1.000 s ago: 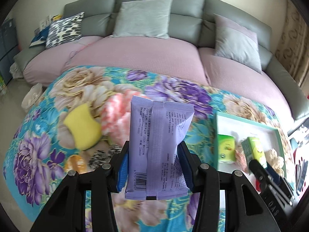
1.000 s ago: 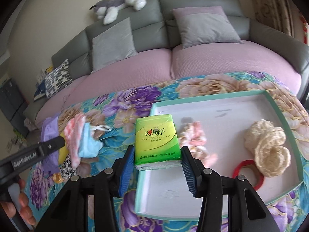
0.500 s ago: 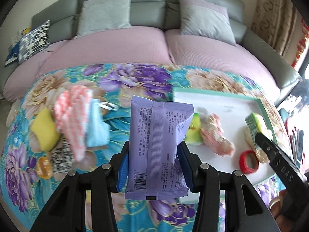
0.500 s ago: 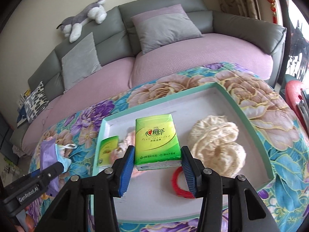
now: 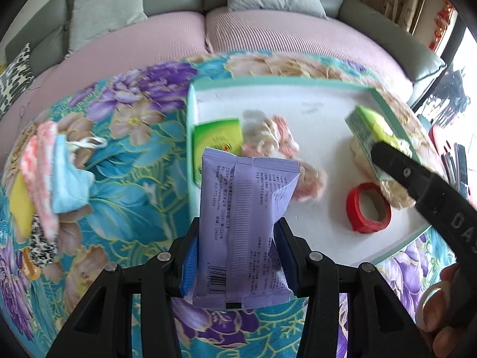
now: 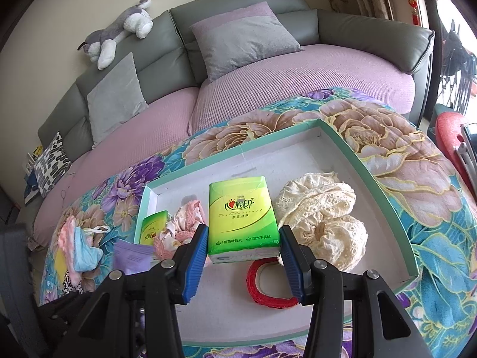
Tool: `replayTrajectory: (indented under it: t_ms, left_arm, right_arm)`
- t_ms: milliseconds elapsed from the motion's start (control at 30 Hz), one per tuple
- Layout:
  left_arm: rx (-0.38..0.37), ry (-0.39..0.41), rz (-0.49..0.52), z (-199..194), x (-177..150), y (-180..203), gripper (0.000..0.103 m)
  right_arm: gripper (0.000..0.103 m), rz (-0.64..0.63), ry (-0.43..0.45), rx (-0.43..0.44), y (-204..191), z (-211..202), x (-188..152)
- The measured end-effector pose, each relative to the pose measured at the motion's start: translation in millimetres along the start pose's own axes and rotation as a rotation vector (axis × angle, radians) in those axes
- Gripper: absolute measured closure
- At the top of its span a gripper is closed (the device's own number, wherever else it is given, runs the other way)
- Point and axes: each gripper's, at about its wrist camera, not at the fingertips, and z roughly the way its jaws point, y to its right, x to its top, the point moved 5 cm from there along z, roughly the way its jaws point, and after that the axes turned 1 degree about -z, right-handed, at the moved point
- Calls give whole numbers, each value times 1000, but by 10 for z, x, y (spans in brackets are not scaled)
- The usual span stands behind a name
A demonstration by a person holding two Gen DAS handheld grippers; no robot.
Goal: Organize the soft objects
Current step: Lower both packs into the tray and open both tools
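My left gripper [image 5: 235, 256] is shut on a purple wipes packet [image 5: 241, 226], held above the near left corner of the white tray with a teal rim [image 5: 268, 82]. My right gripper [image 6: 243, 258] is shut on a green tissue pack [image 6: 243, 220], held over the tray [image 6: 384, 185]; the pack also shows in the left wrist view [image 5: 369, 131]. In the tray lie a second green tissue pack [image 5: 216, 137], a pink cloth [image 5: 280, 149], a cream lace cloth [image 6: 322, 217] and a red tape roll [image 5: 368, 208].
On the floral cloth [image 5: 134, 155] left of the tray lie a pink knit [image 5: 37, 173], a blue mask [image 5: 70, 179] and a yellow item [image 5: 19, 205]. A grey and pink sofa [image 6: 268, 68] with cushions and a plush dog [image 6: 119, 32] stands behind.
Both grippers have moved right, over the tray, each still holding its pack. The pile of loose cloths has slid to the left of both views.
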Motion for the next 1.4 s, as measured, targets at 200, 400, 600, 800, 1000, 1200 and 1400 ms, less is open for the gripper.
replayTrajectory:
  t_ms: [200, 400, 600, 800, 1000, 1200, 1400]
  left_arm:
    - [8, -23, 5, 130, 0, 58, 54]
    - [14, -25, 8, 195, 8, 72, 54]
    - [-3, -31, -1, 248, 33, 68, 53]
    - [-40, -34, -2, 231, 45, 91, 43]
    - [-39, -14, -3, 163, 60, 70, 30]
    - [-63, 12, -34, 43, 91, 10, 28]
    - [-60, 59, -36, -131, 124, -24, 14]
  right_arm:
    - [52, 4, -14, 5, -7, 62, -22]
    - [52, 10, -22, 7, 3, 101, -29]
    - [51, 10, -22, 5, 6, 105, -31]
    - [49, -1, -15, 6, -20, 98, -20]
    - [36, -8, -17, -4, -34, 98, -13]
    - [30, -9, -2, -10, -29, 48, 11]
    - [28, -14, 21, -14, -31, -34, 54]
